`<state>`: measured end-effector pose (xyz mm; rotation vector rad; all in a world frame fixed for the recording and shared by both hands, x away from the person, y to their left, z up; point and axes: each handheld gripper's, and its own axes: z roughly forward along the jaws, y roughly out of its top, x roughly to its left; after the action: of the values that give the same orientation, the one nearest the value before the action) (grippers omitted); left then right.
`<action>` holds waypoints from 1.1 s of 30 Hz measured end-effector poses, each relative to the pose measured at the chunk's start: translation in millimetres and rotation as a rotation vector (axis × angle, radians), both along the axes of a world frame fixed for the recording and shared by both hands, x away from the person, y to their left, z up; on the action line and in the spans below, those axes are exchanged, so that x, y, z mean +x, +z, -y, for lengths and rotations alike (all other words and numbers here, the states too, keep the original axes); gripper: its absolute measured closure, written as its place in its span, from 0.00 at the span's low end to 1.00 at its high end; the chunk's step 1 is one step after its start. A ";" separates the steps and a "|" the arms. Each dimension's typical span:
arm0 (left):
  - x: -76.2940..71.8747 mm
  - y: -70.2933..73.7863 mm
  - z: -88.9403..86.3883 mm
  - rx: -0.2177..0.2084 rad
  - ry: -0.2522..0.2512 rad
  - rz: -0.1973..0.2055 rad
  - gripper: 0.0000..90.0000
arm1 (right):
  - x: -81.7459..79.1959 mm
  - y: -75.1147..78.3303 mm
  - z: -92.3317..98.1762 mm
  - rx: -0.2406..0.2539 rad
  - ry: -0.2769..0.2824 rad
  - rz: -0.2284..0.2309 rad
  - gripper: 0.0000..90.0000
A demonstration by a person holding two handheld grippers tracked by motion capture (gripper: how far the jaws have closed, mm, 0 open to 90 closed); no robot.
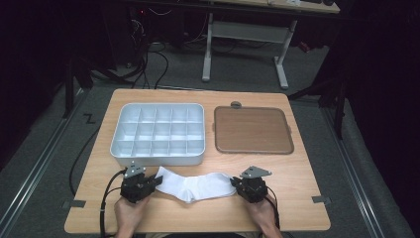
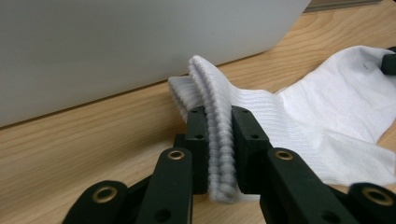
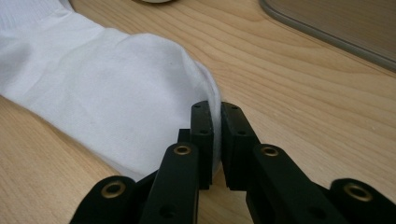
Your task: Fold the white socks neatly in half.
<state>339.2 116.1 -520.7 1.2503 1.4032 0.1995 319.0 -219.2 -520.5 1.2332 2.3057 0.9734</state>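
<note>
Sock (image 1: 195, 186) lies on table (image 1: 297, 198) near edge, just in front of divided tray (image 1: 157, 133), stretched between both hands. Left gripper (image 2: 219, 140) pinches ribbed cuff; right gripper (image 3: 217, 135) pinches toe end, jaws nearly together on thin fabric. Judgement: keep both pinches firm, move hands in sync, hold tension even so middle doesn't sag or bunch.

One white cotton sock (image 1: 194, 184) lies at the near edge of the one light wooden table (image 1: 297, 173). Farther off stand one pale grey plastic compartment tray (image 1: 157, 157) on the left and one flat brown lid with a grey rim (image 1: 253, 130) on the right. Two black two-jaw grippers, left (image 1: 157, 181) and right (image 1: 235, 184).
</note>
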 end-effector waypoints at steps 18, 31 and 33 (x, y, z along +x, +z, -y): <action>0.7 -3.2 28.6 -0.001 -0.043 -0.010 0.86 | -2.2 2.1 28.0 -0.029 -0.070 0.009 0.94; 3.8 -16.2 49.5 0.089 -0.042 0.021 0.82 | -3.3 -1.9 39.0 -0.059 -0.098 0.014 0.93; 3.4 -17.1 49.9 0.098 -0.043 0.030 0.80 | -4.3 -2.2 37.3 -0.076 -0.097 0.025 0.92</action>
<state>342.5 66.3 -537.8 1.3515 1.3527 0.2590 314.7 -256.5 -522.6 1.2818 2.2195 0.8554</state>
